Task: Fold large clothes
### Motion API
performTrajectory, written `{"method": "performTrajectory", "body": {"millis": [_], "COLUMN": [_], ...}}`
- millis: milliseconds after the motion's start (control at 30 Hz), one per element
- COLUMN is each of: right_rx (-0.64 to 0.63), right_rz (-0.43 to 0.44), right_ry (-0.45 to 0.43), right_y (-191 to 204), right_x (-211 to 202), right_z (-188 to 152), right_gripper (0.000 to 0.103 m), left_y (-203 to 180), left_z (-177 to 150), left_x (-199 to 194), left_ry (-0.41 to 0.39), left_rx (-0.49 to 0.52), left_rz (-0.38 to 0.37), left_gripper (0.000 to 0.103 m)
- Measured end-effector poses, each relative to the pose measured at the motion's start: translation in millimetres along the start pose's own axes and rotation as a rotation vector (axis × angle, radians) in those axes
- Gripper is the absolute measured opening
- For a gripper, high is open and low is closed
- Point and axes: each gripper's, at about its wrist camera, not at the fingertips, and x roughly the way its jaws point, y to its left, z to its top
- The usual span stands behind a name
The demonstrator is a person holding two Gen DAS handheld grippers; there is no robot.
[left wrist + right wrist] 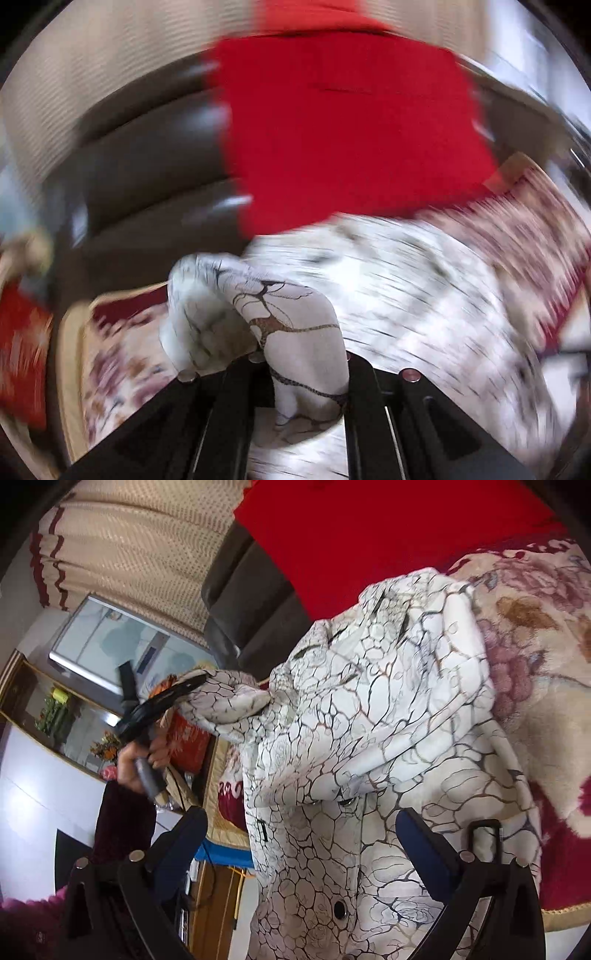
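A large white coat (369, 716) with a dark crackle pattern and snap buttons lies on a floral bed blanket (535, 635). My left gripper (295, 362) is shut on a bunched part of the coat (280, 314); the left wrist view is motion-blurred. In the right wrist view the left gripper (192, 686) holds the coat's sleeve end lifted to the left. My right gripper (303, 834) is open, its blue-padded fingers (424, 845) spread over the coat's button front, holding nothing.
A red cloth (369, 528) drapes over a dark padded headboard (251, 602) behind the bed. At the left are a patterned curtain (140, 546), a monitor (122, 642), a shelf with flowers (55, 709) and a red cushion (188, 742).
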Motion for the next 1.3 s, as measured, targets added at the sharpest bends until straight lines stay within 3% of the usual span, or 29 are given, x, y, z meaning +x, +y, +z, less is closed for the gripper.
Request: {"method": "performTrajectory", "body": {"millis": [33,100,133,167,200,367,567,700,833,1033,1067,1100,1133,1167,1233,1300], "right_rx": [0.010,0.027,0.037,0.051,0.059,0.071,0.207,0.274,0.258,0.102,0.059,0.009,-0.027,-0.046,-0.090,-0.127], "right_rz": [-0.003,-0.012,-0.013,-0.016,-0.022,-0.034,-0.055,-0.012,-0.072,-0.267,-0.278,-0.285,-0.276,-0.270,-0.310,-0.292], "right_ry": [-0.015,-0.043,-0.056,-0.072,-0.079,-0.066,-0.107,-0.086,-0.042,0.053,0.070,0.088,0.109,0.135,0.138,0.106], "right_y": [-2.1,-5.9,-7.8,-11.0,-12.9,-17.8,-47.0,-60.1,-62.4,-41.4,-35.0,-27.8,-22.5,-17.3,-7.9,5.2], "right_x": [-4.8,-13.2,-17.1,-20.7,-22.1,-9.0,21.6,44.9,80.7,123.6,126.7,128.4,129.5,132.1,130.6,120.2], "right_z": [1.7,5.9,8.4,12.3,15.7,38.4,76.9,100.2,117.9,125.7,123.4,118.9,114.1,109.7,101.4,96.5], "right_gripper": [0.103,0.103,0.103,0.103,0.103,0.103,0.103,0.103,0.103,0.102,0.098,0.082,0.045,0.026,0.019,0.012], "left_y": [-31.2,-60.8,-71.1,-73.2,-69.1,-3.7,52.9,84.6,107.3,109.2,107.3,103.9,100.8,98.3,97.8,99.6], "left_z": [-9.4,-26.7,-42.2,-52.1,-59.5,-98.7,-119.1,-116.1,-106.6,-109.3,-111.1,-112.4,-113.9,-115.9,-118.6,-119.6], "left_x": [1.0,4.3,6.1,6.0,6.0,1.4,-10.6,2.5,44.4,105.1,111.8,117.5,121.6,124.5,121.1,108.1], "left_ry": [0.019,0.040,0.036,0.032,0.033,0.018,-0.022,-0.031,0.031,0.169,0.186,0.206,0.223,0.235,0.215,0.174], "left_rx": [0.080,0.152,0.167,0.152,0.119,-0.210,-0.389,-0.482,-0.559,-0.609,-0.612,-0.607,-0.595,-0.583,-0.584,-0.578], "left_rz": [-0.049,-0.077,-0.076,-0.078,-0.081,-0.092,-0.027,-0.029,-0.057,-0.112,-0.118,-0.113,-0.098,-0.091,-0.088,-0.067], "left_gripper": [0.012,0.031,0.038,0.052,0.059,0.072,0.073,0.073,0.074,0.073,0.069,0.053,0.043,0.032,0.022,0.014]}}
